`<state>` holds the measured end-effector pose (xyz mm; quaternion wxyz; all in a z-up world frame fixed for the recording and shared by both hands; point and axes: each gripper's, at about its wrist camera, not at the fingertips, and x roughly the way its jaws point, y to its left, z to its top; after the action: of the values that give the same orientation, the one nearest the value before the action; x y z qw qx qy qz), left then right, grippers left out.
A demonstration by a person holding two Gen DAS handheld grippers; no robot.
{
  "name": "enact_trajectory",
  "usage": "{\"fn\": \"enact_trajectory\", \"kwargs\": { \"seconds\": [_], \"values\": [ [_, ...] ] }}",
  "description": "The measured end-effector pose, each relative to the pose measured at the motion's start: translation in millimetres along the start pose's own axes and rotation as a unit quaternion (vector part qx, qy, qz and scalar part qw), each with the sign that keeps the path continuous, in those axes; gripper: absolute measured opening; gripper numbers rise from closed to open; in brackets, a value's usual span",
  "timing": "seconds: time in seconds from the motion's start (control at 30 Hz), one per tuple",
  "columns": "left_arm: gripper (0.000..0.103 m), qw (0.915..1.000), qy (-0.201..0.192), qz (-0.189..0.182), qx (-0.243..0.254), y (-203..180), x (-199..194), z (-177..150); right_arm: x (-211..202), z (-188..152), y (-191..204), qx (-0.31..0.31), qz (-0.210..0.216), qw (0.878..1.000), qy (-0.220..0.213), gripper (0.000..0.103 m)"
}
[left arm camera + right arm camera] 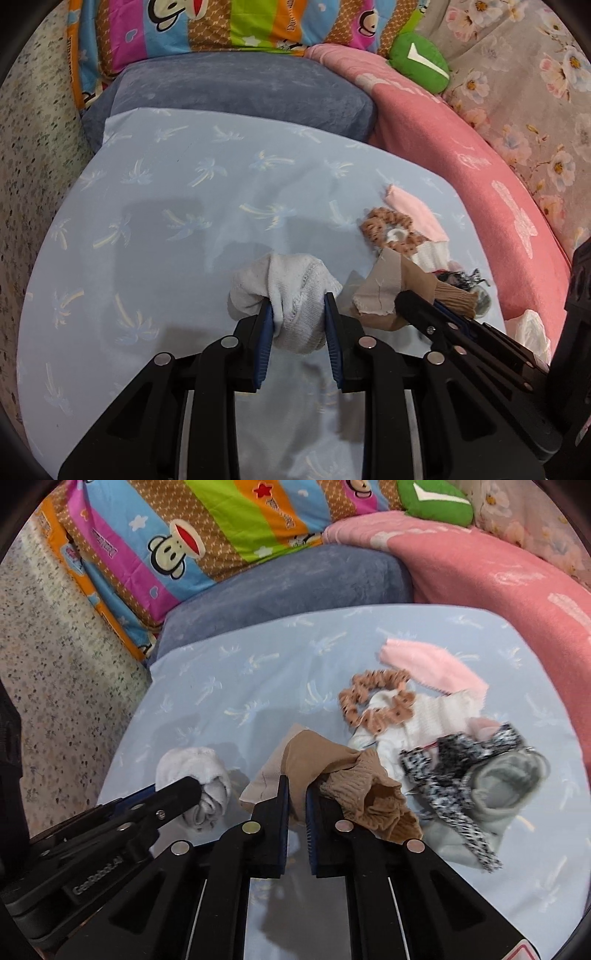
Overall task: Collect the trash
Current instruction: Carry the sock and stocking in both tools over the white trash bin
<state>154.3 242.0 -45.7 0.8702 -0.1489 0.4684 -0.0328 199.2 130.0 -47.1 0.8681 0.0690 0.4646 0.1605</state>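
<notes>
My left gripper (298, 301) is shut on a balled white sock (288, 280), held just above the light blue palm-print sheet (184, 206). In the right wrist view the same left gripper (194, 788) comes in from the left with the white sock (192, 764) at its tip. My right gripper (297, 786) is shut on a thin tan stocking (332, 768) with a ribbed brown cuff, which bunches over the right finger. In the left wrist view the right gripper (410, 301) sits beside the tan stocking (384, 284).
A pile lies right of the grippers: a brown dotted scrunchie (373, 698), a pink sock (432, 664), a white knit sock (424, 716), a black-and-white speckled cloth (454, 775) and a grey sock (506, 782). A grey-blue pillow (295, 587) and a pink blanket (498, 583) border the sheet.
</notes>
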Motion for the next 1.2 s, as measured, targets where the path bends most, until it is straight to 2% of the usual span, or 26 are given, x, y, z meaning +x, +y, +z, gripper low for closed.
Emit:
{"fn": "enact_trajectory", "kwargs": {
  "seconds": [0.3, 0.6, 0.9, 1.2],
  "values": [
    [0.026, 0.9979, -0.037, -0.028, 0.045, -53.9, -33.8, 1.7, -91.7, 5.9, -26.8, 0.02, -0.012, 0.997, -0.079, 0.008],
    [0.026, 0.9895, -0.062, -0.068, 0.111, -127.5, -57.8, -6.1, -179.1, -4.9, -78.6, 0.054, -0.038, 0.987, -0.149, 0.008],
    [0.026, 0.9744, -0.069, -0.11, 0.184, -205.0, -68.2, -21.3, -251.4, -33.7, -151.2, 0.097, -0.084, 0.971, -0.199, 0.008],
    [0.026, 0.9515, -0.051, -0.169, 0.252, -281.8, -68.6, -45.0, -305.2, -73.4, -224.7, 0.155, -0.144, 0.95, -0.231, 0.008]
  ]
}}
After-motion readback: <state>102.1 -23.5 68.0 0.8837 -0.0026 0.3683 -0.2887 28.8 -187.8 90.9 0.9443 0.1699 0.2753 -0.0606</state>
